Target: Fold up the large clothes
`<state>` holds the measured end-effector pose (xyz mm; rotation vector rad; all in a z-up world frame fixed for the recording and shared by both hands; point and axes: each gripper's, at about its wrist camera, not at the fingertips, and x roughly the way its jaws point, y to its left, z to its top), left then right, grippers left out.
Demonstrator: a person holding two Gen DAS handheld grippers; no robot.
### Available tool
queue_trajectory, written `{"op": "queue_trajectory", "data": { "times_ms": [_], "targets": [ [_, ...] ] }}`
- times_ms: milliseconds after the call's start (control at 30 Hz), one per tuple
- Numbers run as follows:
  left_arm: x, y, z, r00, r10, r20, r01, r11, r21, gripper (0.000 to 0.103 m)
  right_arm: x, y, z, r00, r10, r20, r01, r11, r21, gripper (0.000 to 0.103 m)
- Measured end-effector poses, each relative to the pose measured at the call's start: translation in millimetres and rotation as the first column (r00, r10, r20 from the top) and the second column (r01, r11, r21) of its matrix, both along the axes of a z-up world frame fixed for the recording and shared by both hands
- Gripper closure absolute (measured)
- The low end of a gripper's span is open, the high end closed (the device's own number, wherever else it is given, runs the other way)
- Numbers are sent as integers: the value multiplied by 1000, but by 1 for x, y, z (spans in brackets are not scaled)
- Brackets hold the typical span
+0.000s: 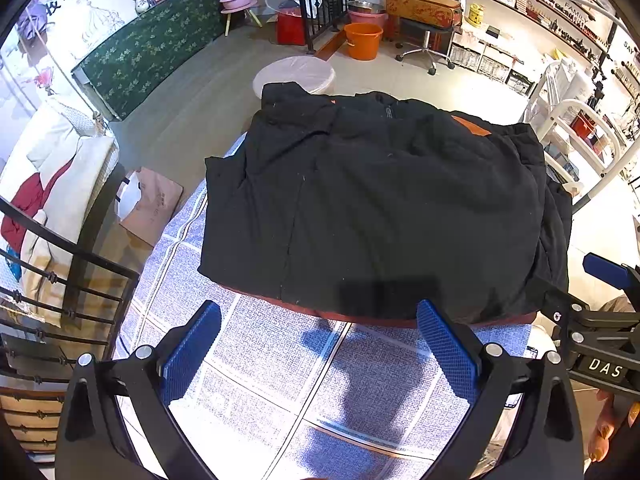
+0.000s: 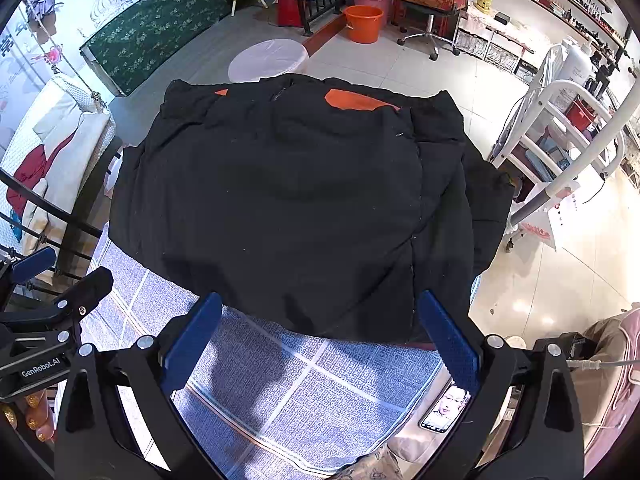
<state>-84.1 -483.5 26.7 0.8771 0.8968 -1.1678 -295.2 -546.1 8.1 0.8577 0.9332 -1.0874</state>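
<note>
A black padded jacket (image 1: 380,208) with orange lining patches lies folded into a bulky rectangle on a table covered with a blue checked cloth (image 1: 280,380). It also shows in the right wrist view (image 2: 288,208), where its right side hangs over the table edge. My left gripper (image 1: 320,344) is open and empty, just in front of the jacket's near edge. My right gripper (image 2: 320,336) is open and empty, its fingertips close above the jacket's near hem. The right gripper shows in the left wrist view (image 1: 600,320) at the right edge.
A phone (image 2: 444,408) lies at the table's near right corner. A black iron railing (image 1: 60,300) stands to the left. A white round stool (image 1: 294,74) is behind the table, a white trolley (image 2: 560,140) to the right, an orange bucket (image 1: 363,40) further back.
</note>
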Motion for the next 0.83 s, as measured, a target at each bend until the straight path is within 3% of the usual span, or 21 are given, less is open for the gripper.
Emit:
{"op": "queue_trajectory", "data": {
  "times_ms": [833],
  "targets": [
    [-6,0,-2,1000,-25,9,25,1000,11,6,-3,-2,3,1000,-8,-7,8,1000,-6,6]
  ]
}}
